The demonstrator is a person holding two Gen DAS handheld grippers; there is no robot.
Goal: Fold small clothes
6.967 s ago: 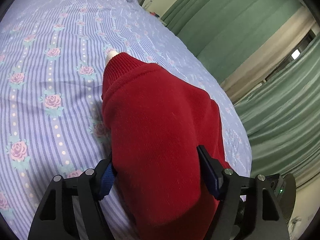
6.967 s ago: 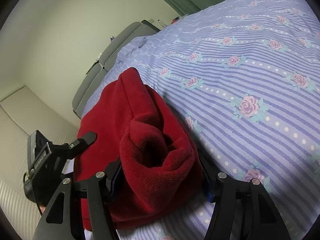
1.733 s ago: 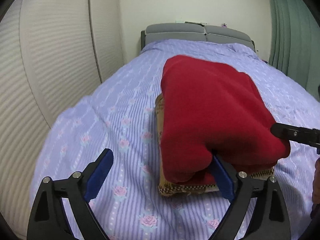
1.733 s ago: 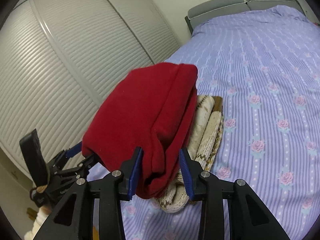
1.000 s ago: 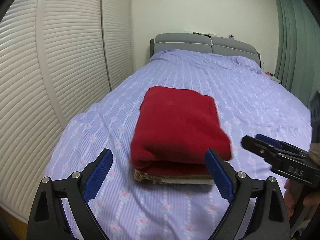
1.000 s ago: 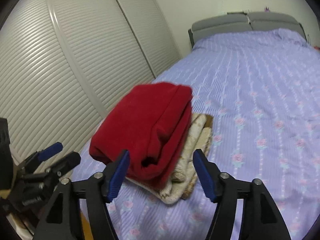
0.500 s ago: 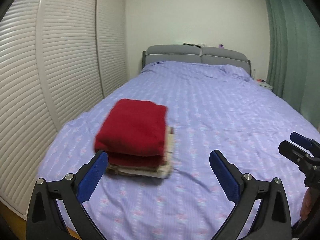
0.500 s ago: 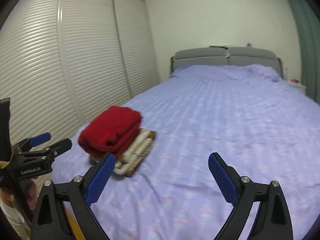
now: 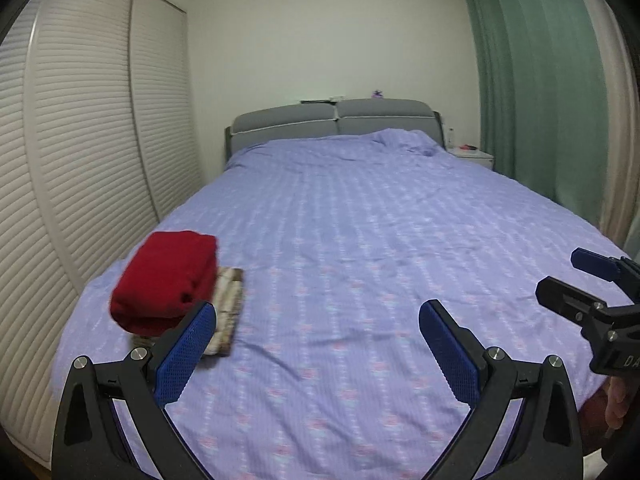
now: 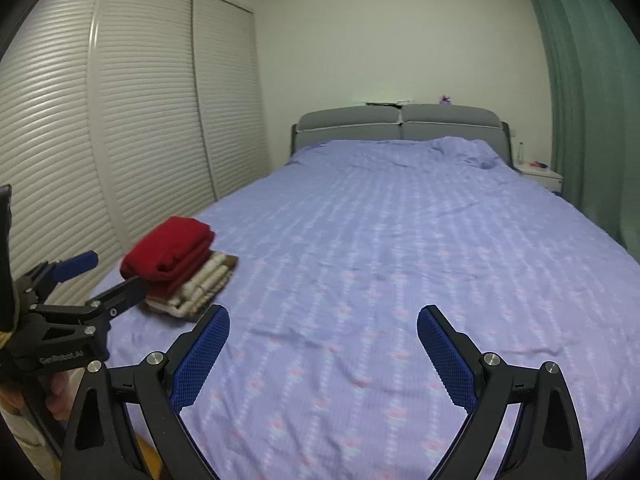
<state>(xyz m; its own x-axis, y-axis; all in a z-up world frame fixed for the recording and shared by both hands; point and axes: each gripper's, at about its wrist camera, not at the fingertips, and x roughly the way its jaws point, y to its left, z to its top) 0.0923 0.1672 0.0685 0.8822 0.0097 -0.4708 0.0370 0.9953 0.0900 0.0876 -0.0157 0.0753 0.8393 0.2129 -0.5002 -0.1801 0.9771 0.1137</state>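
A folded red garment (image 9: 166,280) lies on top of a folded beige and brown knit (image 9: 226,310) near the left front corner of the bed. The same stack shows in the right wrist view, red garment (image 10: 168,250) over knit (image 10: 200,286). My left gripper (image 9: 318,312) is open and empty, held back from the bed with the stack to its left. My right gripper (image 10: 324,316) is open and empty over the bed's front part. The left gripper also shows in the right wrist view (image 10: 94,278), the right gripper in the left wrist view (image 9: 576,272).
The bed has a lilac flowered cover (image 9: 360,240) and a grey headboard (image 9: 332,120). White slatted wardrobe doors (image 9: 80,160) stand along the left. Green curtains (image 9: 540,100) hang on the right, with a small white nightstand (image 9: 470,156) beside the headboard.
Both grippers let go of the red garment on top of the knit stack, opened wide and drew back from the bed. The stack now looks smaller and farther left.
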